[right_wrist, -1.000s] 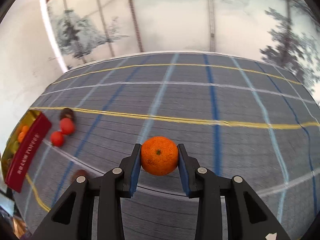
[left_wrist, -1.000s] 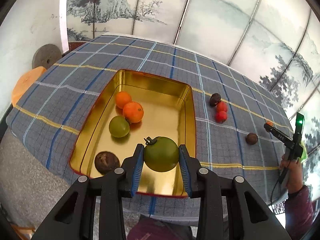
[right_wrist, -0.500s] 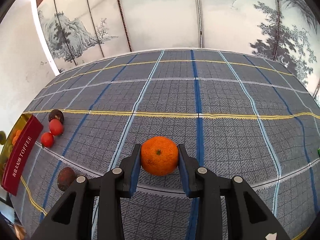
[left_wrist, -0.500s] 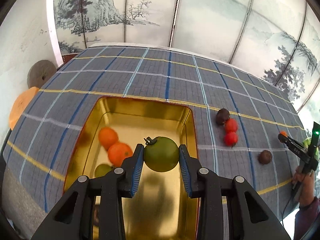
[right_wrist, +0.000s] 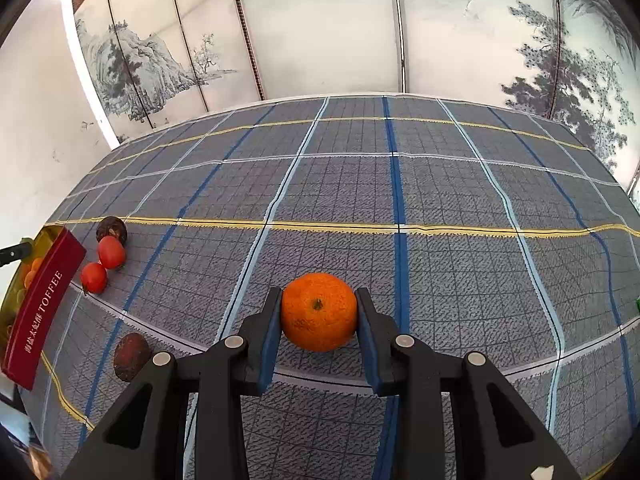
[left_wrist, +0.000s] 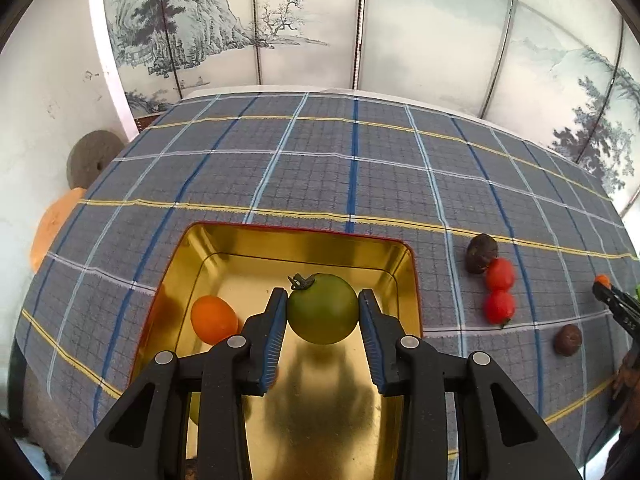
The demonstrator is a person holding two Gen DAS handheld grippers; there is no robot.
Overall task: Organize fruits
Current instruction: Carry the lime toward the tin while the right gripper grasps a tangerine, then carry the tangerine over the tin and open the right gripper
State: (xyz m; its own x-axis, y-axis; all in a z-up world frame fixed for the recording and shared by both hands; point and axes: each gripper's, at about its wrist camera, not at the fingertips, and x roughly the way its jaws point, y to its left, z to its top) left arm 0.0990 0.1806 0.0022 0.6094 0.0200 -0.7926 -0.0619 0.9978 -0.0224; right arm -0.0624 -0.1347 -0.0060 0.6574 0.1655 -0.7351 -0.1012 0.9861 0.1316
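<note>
A: Left wrist view, nearest first?
B: Left claw [left_wrist: 323, 309], pads pinching a green tomato [left_wrist: 322, 309], stem up, held above the gold tin tray [left_wrist: 404, 264]. One orange fruit [left_wrist: 213, 319] lies in the tray at the claw's left; a sliver of a pale green fruit shows lower, mostly hidden behind the claw's left arm.

A: Beyond the tray?
B: On the plaid-covered bench [left_wrist: 320, 176], right of the tray: a dark brown fruit [left_wrist: 567, 339] alone; two red tomatoes [left_wrist: 499, 290] touching each other; a second dark fruit [left_wrist: 481, 253] touching the farther tomato. Painted screen [left_wrist: 360, 32] at the back.

A: Right wrist view?
B: Right claw [right_wrist: 318, 312], pads pinching an orange [right_wrist: 318, 311] over the cloth. Brown fruit, red pair and dark fruit to the left, near the tray's red outer wall lettered TOFFEE. Whether the orange touches the cloth cannot be told.
</note>
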